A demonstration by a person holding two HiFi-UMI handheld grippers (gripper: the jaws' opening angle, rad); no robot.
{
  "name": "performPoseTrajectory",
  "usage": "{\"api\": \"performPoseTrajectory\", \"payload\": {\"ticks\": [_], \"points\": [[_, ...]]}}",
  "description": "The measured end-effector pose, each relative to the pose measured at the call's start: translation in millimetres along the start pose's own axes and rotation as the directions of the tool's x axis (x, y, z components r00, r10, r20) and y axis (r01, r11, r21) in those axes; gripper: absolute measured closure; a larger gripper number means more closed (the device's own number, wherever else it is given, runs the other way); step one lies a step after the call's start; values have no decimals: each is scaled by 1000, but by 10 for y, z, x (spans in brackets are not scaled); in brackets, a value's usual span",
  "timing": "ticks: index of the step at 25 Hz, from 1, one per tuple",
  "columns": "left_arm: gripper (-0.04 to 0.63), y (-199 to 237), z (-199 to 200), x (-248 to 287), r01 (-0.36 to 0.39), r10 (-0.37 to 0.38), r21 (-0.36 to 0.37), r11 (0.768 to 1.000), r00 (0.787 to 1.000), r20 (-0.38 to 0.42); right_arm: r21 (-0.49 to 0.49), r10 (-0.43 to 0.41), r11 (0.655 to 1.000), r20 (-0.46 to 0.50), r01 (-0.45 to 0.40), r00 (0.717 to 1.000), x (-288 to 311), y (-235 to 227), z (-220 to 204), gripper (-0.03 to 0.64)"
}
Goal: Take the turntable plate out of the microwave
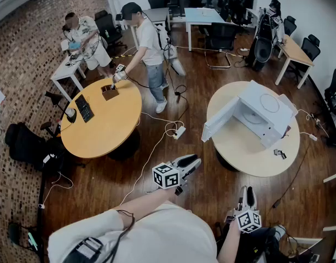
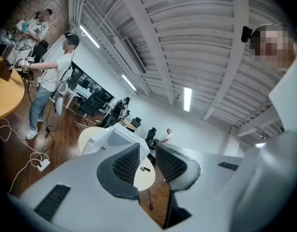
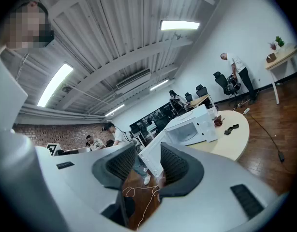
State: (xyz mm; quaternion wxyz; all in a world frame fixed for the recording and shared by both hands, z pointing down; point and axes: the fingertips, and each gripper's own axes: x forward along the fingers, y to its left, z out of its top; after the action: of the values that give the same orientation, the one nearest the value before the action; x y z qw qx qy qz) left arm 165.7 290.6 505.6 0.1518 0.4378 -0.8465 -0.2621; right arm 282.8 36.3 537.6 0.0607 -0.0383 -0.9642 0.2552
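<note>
White microwave (image 1: 264, 111) at right, sitting on a pale tan round table (image 1: 250, 160). Dark brown plank floor (image 1: 97, 179) below. Red-brown brick wall (image 1: 20, 53) upper left. Black-and-white square markers on the left cube (image 1: 167, 175) and right cube (image 1: 248, 221); black ribbed pads (image 2: 126, 164).

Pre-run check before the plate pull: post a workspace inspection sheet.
Surface: round table, light top, not yet reached by either gripper.
Job's things: microwave on it, door swung open; turntable plate inside.
Clutter: small dark item on the table beside the microwave.
Grippers: left gripper and right gripper, jaws apart, nothing between them.
Cables: white cable and power strip on the floor.
Surroundings: second round table, person working at it.
</note>
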Motion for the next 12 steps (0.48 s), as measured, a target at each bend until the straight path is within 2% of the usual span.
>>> {"api": "performPoseTrajectory", "payload": {"ticks": [12], "points": [[508, -11, 65, -35, 28, -28, -9, 1000, 1000, -14, -3, -5, 1000, -8, 5, 1000, 30, 123, 30, 460]]}}
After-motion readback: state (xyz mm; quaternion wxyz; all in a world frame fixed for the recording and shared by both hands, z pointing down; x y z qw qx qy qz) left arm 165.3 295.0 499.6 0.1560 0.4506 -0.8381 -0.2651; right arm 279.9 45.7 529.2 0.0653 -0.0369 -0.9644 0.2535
